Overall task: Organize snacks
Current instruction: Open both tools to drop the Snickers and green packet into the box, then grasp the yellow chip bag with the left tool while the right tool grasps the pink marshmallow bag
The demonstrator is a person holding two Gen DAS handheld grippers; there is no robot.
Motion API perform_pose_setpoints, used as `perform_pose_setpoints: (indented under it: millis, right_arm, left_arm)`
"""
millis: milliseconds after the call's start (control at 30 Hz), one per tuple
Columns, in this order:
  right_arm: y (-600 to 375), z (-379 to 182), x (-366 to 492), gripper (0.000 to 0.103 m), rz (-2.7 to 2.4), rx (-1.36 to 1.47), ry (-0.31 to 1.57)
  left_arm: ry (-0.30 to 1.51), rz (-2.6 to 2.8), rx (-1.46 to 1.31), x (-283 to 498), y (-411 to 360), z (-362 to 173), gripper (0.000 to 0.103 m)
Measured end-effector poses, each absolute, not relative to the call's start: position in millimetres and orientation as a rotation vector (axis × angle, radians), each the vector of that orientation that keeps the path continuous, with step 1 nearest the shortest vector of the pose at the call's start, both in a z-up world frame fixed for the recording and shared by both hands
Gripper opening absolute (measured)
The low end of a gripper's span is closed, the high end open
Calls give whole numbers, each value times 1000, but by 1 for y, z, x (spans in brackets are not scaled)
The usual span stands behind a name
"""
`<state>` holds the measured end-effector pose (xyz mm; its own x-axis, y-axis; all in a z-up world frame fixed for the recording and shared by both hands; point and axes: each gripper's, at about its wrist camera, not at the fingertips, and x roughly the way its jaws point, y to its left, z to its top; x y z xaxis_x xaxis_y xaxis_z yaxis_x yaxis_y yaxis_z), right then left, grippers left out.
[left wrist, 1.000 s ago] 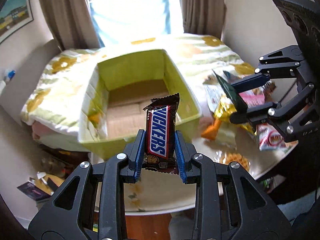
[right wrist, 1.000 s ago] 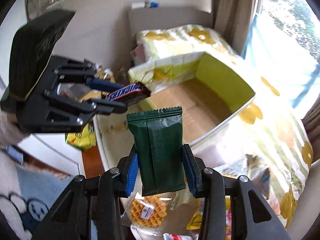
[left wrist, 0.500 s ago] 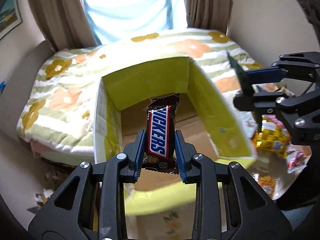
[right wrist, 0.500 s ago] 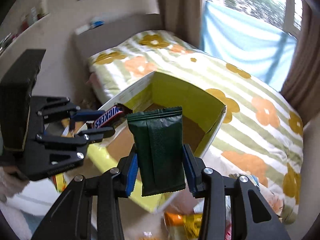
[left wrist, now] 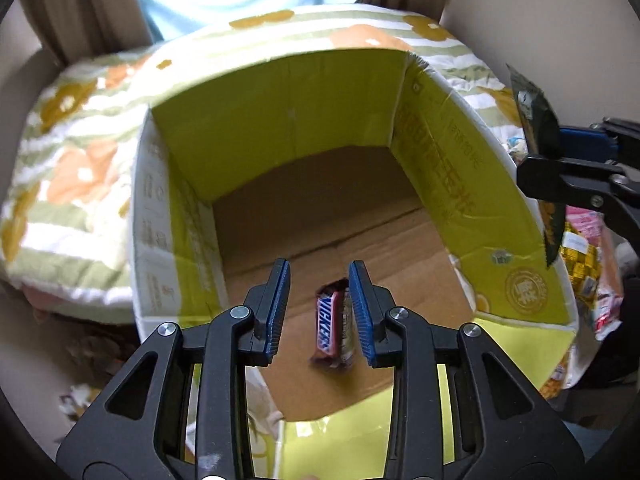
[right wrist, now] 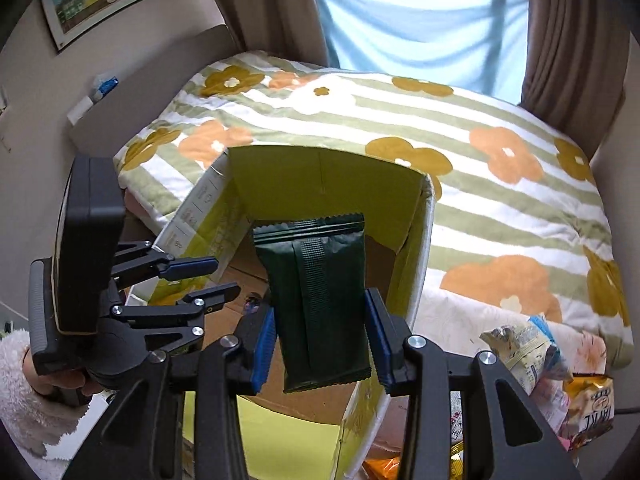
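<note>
A Snickers bar (left wrist: 333,326) lies on the brown floor of the open yellow-green cardboard box (left wrist: 288,128), near the front wall. My left gripper (left wrist: 320,312) is open and empty just above it; it also shows in the right wrist view (right wrist: 208,278) over the box's left side. My right gripper (right wrist: 320,344) is shut on a dark green snack packet (right wrist: 320,300), held upright above the box's near right corner (right wrist: 420,240). In the left wrist view the packet (left wrist: 536,120) and right gripper (left wrist: 560,160) show past the box's right wall.
The box stands against a bed with a striped flower quilt (right wrist: 480,128). A pile of snack bags (right wrist: 560,380) lies to the right of the box, also in the left wrist view (left wrist: 580,252). Curtains (right wrist: 568,40) and a window are behind the bed.
My left gripper moved forward over the box and opened, and the Snickers bar dropped to the box floor. My right gripper moved closer over the box, still holding the green packet.
</note>
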<state>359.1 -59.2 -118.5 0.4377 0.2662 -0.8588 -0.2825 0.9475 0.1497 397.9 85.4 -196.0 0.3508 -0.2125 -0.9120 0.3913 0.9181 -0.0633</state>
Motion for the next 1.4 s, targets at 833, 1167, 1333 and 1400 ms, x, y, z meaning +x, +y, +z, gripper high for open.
perform_pose_setpoints:
  millis: [833,1167,1333,1400]
  right_arm:
    - [-57,-126,341,96,253,34,1082]
    - [-100,-71,292,96,195,4,997]
    - [-152,-52,259,96,159,44,988]
    - [-172,-50,246,96,147,47,992]
  left_arm:
    - [1083,-388,184,335,95,-171,103]
    - [1005,-377,147,302,82,-132,103]
    - [969,-379,136,273,58,-114,103]
    - [959,-375,134,261,45,-110,103]
